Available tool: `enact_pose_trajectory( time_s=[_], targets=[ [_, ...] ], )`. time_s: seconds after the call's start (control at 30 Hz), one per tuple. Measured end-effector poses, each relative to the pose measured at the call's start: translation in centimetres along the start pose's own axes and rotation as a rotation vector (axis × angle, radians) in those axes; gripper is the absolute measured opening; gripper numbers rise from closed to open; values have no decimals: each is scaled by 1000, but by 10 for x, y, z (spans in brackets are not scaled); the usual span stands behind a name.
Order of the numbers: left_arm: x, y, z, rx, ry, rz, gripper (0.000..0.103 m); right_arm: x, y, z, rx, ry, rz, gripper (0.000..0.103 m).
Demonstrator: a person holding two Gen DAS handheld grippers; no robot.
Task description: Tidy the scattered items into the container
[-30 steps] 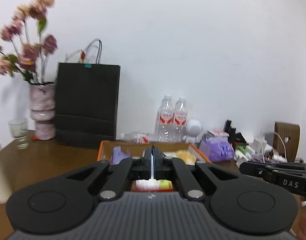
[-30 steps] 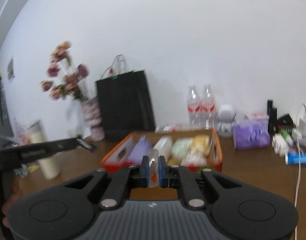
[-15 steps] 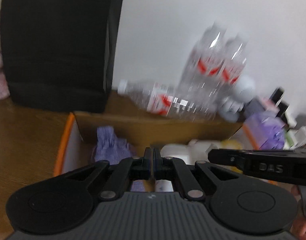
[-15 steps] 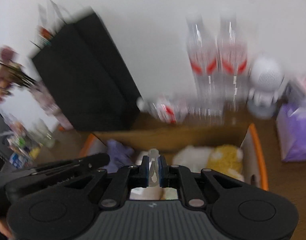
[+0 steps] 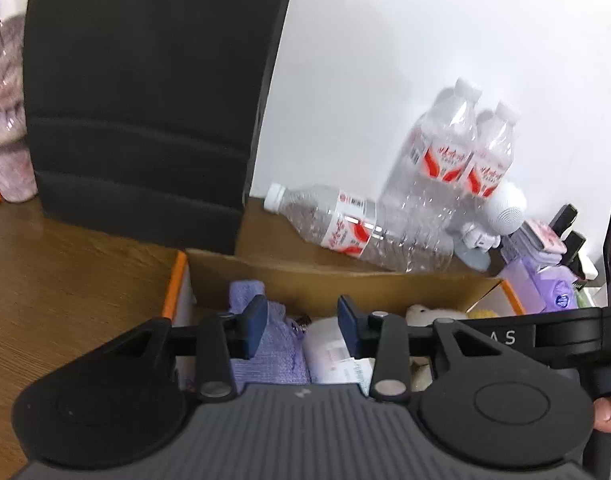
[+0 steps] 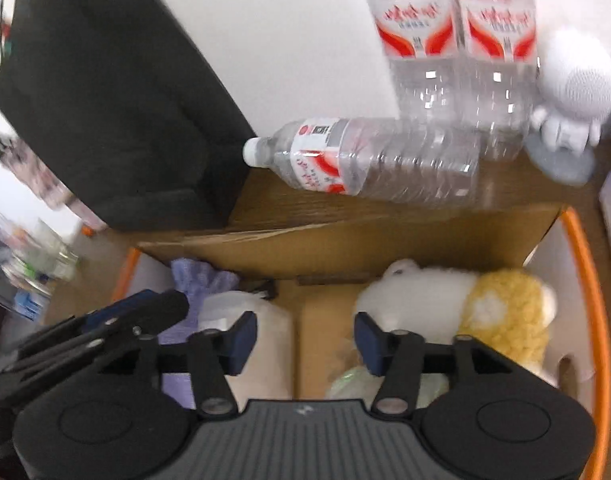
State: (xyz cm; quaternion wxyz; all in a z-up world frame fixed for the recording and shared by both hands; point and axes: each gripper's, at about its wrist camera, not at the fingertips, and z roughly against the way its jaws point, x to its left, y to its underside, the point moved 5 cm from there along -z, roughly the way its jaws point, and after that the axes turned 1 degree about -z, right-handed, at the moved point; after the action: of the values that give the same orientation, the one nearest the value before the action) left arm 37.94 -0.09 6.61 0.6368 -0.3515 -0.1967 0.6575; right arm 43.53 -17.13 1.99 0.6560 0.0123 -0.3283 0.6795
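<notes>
Both hand-held grippers, left (image 5: 301,326) and right (image 6: 305,338), just opened, empty, above box (image 6: 585,280); yellow plush (image 6: 509,320) plain only from right

Cardboard box (image 6: 425,236): brown, orange-rimmed. Cloth (image 5: 273,356): lilac. Plush toy (image 6: 501,312): white and yellow; water bottles (image 6: 457,36): clear, red-and-white labels.

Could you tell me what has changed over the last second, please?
Both grippers came in over the orange-rimmed box and tipped down. The left gripper and right gripper have just been opening; the small items they pinched are gone from between the jaws. The lying bottle and black bag stayed put.
</notes>
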Motion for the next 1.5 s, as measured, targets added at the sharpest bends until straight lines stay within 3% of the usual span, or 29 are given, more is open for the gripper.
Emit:
enact_pose_trajectory(
  time_s=[0.1, 0.17, 0.23, 0.3, 0.43, 0.53, 0.9, 1.13, 1.37, 1.5],
  targets=[
    [-7, -4, 16, -5, -11, -26, 43, 4, 0, 18, -37, 50, 17, 57],
    [-13, -4, 27, 5, -13, -51, 52, 6, 0, 31, -38, 86, 29, 63],
    [-22, 0, 35, 30, -16, -83, 76, 5, 2, 45, -39, 151, 45, 75],
    [-32, 8, 40, 78, -17, -136, 90, 4, 8, 55, -13, 231, 82, 89],
    [-37, 23, 55, 131, -84, -135, 96, 5, 31, 71, 87, 333, 162, 90],
    [-36, 32, 70, 176, -97, -87, 99, 9, 46, 89, 92, 340, 163, 90],
    [-53, 39, 158, 74, -187, -101, 103, 54, 84, 171, -32, 352, 190, 90],
    [-63, 50, 189, -41, -187, -109, 103, 67, 100, 205, -138, 333, 193, 90],
    [-80, 72, 214, -219, -177, -178, 103, 65, 123, 221, -289, 339, 214, 90],
    [-82, 87, 216, -291, -157, -172, 103, 57, 135, 228, -371, 275, 209, 90]
  ],
)
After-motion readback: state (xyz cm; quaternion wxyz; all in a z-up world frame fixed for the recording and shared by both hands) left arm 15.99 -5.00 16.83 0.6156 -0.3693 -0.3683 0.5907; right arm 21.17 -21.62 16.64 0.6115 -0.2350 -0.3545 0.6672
